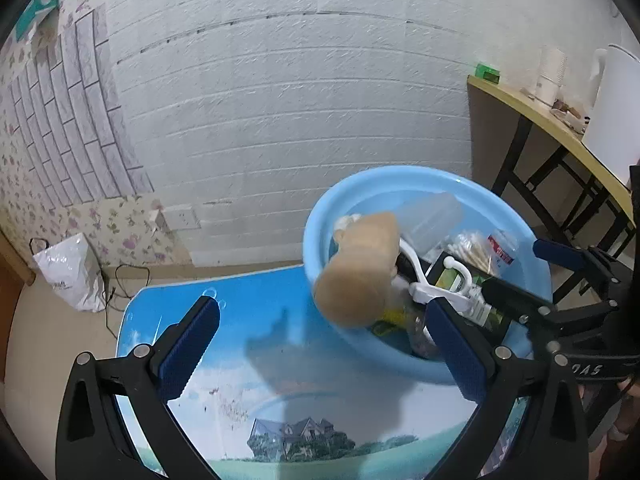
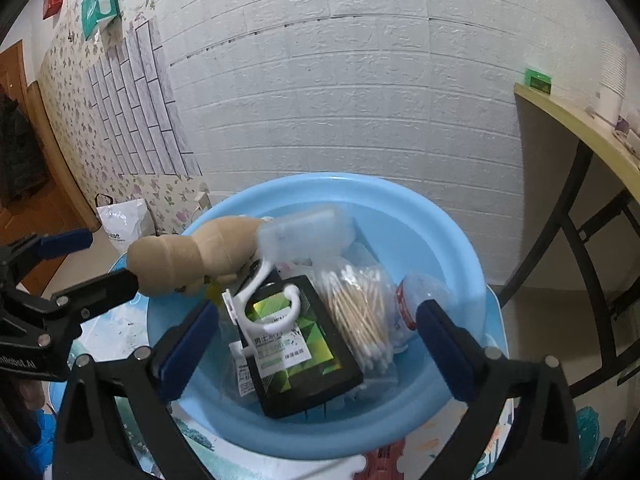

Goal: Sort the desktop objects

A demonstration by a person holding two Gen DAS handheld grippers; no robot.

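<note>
A picture-printed surface [image 1: 224,380] stands before a white brick wall [image 1: 300,100]. One blue basin [image 2: 452,248] holds one tan plush toy [image 2: 192,256], blurred, perhaps mid-fall. Left gripper [image 1: 316,344] and right gripper [image 2: 316,340] both gape empty.

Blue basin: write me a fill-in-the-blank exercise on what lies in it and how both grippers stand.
1. The blue basin holds a bag of cotton ____.
2. A white plastic ____ lies on the black box.
3. The tan plush toy leans over the basin's ____.
4. The right gripper and left gripper are both ____.

Missing words: swabs; hook; rim; open
</note>
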